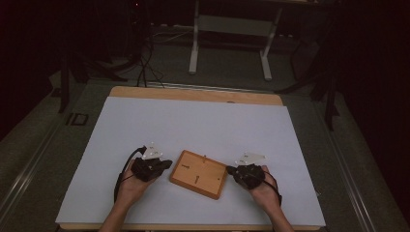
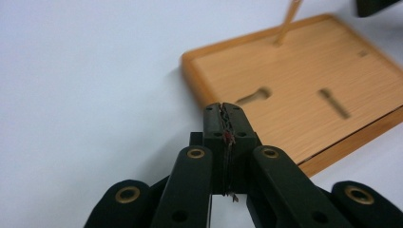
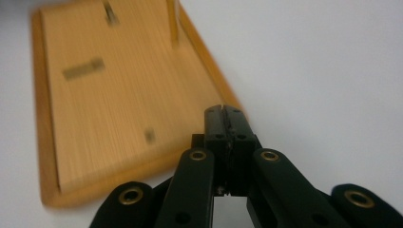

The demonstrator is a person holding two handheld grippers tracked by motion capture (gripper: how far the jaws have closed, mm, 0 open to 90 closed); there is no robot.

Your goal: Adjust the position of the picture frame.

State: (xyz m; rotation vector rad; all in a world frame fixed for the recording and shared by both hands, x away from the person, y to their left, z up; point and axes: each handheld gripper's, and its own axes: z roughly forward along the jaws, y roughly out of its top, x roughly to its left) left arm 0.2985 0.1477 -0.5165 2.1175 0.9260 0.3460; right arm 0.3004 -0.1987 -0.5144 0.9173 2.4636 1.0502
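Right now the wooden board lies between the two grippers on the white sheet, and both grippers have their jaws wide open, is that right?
Not quite. The wooden board does lie between the two grippers on the white sheet, but the jaws are shut, not open. The left gripper view shows the left gripper with its jaws pressed together and nothing between them, and the right gripper view shows the same for the right gripper.
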